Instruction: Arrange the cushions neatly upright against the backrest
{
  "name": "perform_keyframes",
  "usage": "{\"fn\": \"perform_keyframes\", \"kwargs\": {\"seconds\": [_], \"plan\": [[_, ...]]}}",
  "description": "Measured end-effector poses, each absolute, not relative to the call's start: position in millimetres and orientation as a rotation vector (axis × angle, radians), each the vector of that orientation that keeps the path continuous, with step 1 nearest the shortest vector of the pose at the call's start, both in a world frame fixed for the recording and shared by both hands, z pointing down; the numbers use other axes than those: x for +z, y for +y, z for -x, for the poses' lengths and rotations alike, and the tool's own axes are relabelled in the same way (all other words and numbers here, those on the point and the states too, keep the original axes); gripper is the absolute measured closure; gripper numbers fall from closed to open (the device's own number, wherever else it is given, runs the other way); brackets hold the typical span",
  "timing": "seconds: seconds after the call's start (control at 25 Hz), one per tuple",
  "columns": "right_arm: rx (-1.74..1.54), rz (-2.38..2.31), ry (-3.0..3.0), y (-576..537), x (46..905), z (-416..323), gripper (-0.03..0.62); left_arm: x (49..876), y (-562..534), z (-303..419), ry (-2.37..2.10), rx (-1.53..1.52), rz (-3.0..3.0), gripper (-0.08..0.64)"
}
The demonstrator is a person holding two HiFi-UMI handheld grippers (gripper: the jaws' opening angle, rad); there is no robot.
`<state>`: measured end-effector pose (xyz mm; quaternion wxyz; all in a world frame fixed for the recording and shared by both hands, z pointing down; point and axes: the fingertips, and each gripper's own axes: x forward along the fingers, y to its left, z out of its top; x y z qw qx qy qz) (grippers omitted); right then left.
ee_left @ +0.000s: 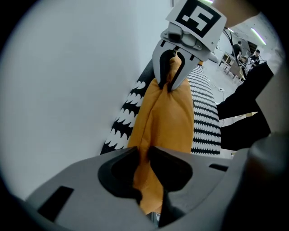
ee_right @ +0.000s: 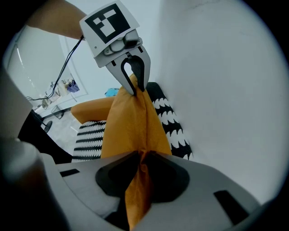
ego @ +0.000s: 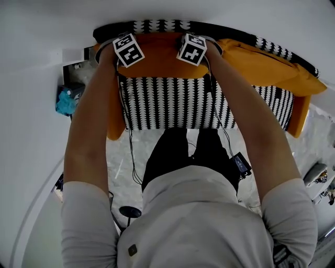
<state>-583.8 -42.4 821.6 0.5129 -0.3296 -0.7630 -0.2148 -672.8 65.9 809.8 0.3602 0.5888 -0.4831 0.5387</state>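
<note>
**Cushion pinched at both top corners, backrest just behind**

The orange cushion (ego: 162,63) stands on edge at the back of the sofa. Its long axis runs left to right along the backrest (ego: 157,25), with the black-and-white patterned seat (ego: 172,102) below it. It hangs straight down from both tools, which point steeply downward. The left gripper (ee_left: 143,152) has the left top corner and the right gripper (ee_right: 141,152) the right one.

In each gripper view the jaws sit on the cushion's top seam. The right pair nearly meet on a thin fold of cloth. The left pair stand slightly wider, with cloth filling the gap, so that grip looks light. The cushion looks close to the backrest, though actual contact is not clear, so letting go is probably next.

A second orange cushion (ego: 261,65) lies slanted along the backrest to the right, touching the first. The right gripper is nearer to it.

The sofa stands against a plain white wall (ego: 220,9) on a pale marbled floor (ego: 121,157). A turquoise object (ego: 67,99) lies beyond its left end.
</note>
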Motion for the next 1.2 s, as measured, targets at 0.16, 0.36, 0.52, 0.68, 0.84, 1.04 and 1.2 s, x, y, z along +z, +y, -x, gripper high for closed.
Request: {"fn": "perform_keyframes", "kwargs": {"seconds": [0.16,0.36,0.52,0.68,0.84,1.04,1.2], "plan": [[-0.487,0.784,-1.874,-42,809,582,0.469,799,65,674,-1.327,1.337,-1.516,0.463],[-0.465,0.743,-1.978,-41,775,576,0.456,768,58,670,-1.512,1.134,-1.515,0.463],[-0.445,0.668,-2.049,-50,746,569,0.456,737,58,665,-1.639,1.074,-1.502,0.463],[-0.431,0.614,-2.117,-56,713,555,0.457,708,63,648,-1.748,0.985,-1.480,0.463],[-0.398,0.575,-2.177,-59,676,531,0.457,675,62,620,-1.831,0.808,-1.486,0.465],[-0.391,0.562,-2.251,-49,628,497,0.470,629,70,584,-1.927,0.755,-1.530,0.483],[-0.388,0.562,-2.330,-28,585,471,0.497,576,76,562,-2.057,0.618,-1.530,0.502]]}}
